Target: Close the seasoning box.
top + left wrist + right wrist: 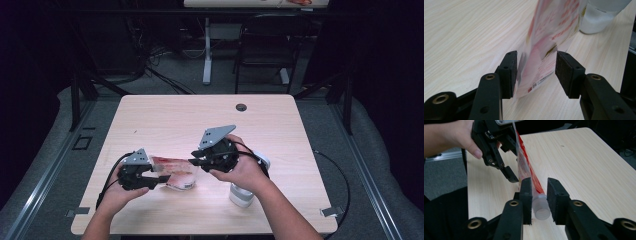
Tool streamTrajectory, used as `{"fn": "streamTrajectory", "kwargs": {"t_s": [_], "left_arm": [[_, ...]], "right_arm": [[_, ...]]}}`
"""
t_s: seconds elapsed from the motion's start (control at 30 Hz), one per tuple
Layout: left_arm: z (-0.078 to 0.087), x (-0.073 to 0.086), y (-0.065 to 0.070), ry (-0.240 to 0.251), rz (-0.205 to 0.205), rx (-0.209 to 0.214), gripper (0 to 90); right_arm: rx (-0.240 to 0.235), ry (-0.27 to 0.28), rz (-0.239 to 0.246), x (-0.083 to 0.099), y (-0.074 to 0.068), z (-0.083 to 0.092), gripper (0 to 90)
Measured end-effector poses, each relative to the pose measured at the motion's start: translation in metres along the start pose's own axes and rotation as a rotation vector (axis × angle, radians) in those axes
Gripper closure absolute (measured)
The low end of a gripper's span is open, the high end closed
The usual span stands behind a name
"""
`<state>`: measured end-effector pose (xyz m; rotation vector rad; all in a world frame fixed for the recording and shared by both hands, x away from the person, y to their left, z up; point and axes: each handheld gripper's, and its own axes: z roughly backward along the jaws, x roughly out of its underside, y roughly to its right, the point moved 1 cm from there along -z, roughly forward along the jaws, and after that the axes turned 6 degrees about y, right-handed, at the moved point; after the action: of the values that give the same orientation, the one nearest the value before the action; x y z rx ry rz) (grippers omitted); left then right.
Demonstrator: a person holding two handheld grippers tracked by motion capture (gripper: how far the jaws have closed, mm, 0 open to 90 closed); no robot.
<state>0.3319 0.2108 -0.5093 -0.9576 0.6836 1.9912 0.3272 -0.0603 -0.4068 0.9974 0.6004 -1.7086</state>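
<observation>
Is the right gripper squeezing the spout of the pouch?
Apart on one side. In the right gripper view the right gripper has the pouch's spout between its jaws, with a clear gap before the right-hand pad; the spout sits against the other pad.

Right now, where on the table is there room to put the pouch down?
The far half of the table is bare wood, from the grommet hole back to both far corners. The near middle is crowded: the pouch, the left gripper, the right gripper and the white bottle.
</observation>
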Motion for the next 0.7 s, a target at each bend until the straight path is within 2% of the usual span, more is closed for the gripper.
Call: {"fn": "streamTrajectory", "kwargs": {"t_s": [0.23,0.53,0.7], "left_arm": [[0.009,0.001,-0.002,0.025,0.013,-0.005,52.8],[0.009,0.002,-0.003,0.027,0.009,-0.004,52.6],[0.009,0.002,-0.002,0.025,0.006,-0.006,52.8]], "right_arm": [[-0.008,0.058,-0.051,-0.001,0.004,0.002,67.8],[-0.001,0.124,-0.076,-0.003,0.002,0.009,63.2],[0.017,0.128,-0.094,0.000,0.004,0.020,62.7]]}}
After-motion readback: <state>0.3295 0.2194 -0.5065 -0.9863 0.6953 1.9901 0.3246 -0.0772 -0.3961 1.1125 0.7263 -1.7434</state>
